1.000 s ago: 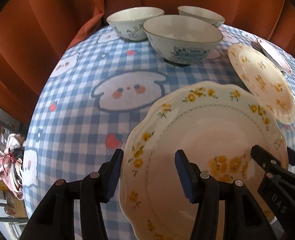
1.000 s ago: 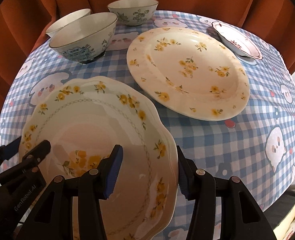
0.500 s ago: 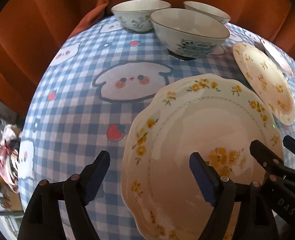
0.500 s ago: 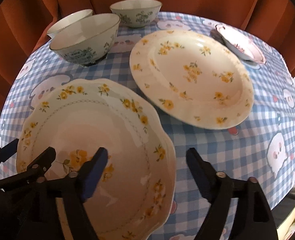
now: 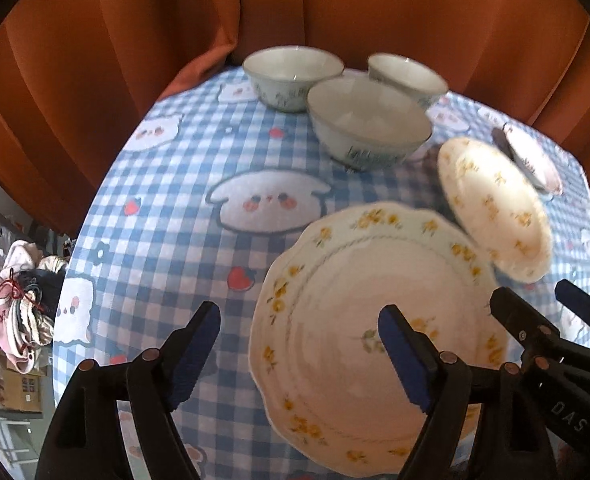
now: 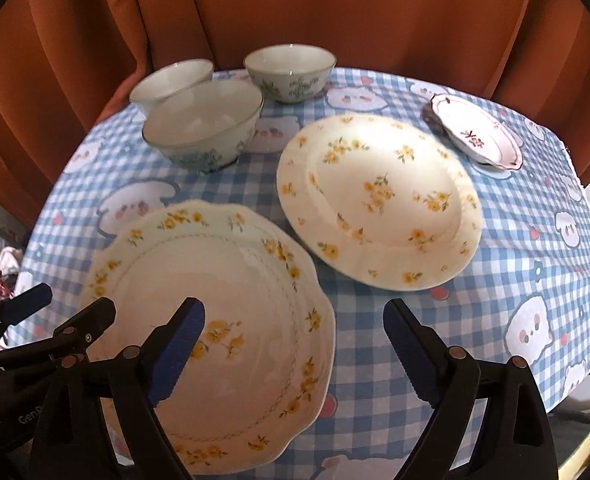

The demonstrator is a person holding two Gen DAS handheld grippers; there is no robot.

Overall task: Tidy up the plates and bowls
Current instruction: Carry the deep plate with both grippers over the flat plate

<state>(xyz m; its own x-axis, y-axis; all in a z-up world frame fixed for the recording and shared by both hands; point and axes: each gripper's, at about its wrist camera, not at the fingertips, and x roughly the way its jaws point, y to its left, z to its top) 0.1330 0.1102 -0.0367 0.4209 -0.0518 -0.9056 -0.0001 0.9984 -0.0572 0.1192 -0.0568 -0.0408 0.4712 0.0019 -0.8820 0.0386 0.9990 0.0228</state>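
Release step: we see both hand-held grippers, left (image 5: 299,344) and right (image 6: 293,338), jaws just opened wide and empty above the scalloped plate (image 6: 211,320) on the tabletop (image 6: 515,240); next, stacking calls for regrasping a rim.

Glossy glazed ceramic plates (image 6: 215,312) and bowls (image 6: 203,128) sit on matt checked cloth (image 6: 495,280).

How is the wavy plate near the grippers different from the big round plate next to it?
The wavy plate has a scalloped edge; the round plate has a smooth, even rim. The wavy plate looks whiter with a thin dotted ring inside; the round plate looks creamier with flowers scattered all over. Both have yellow flowers and lie flat on the checked tablecloth.
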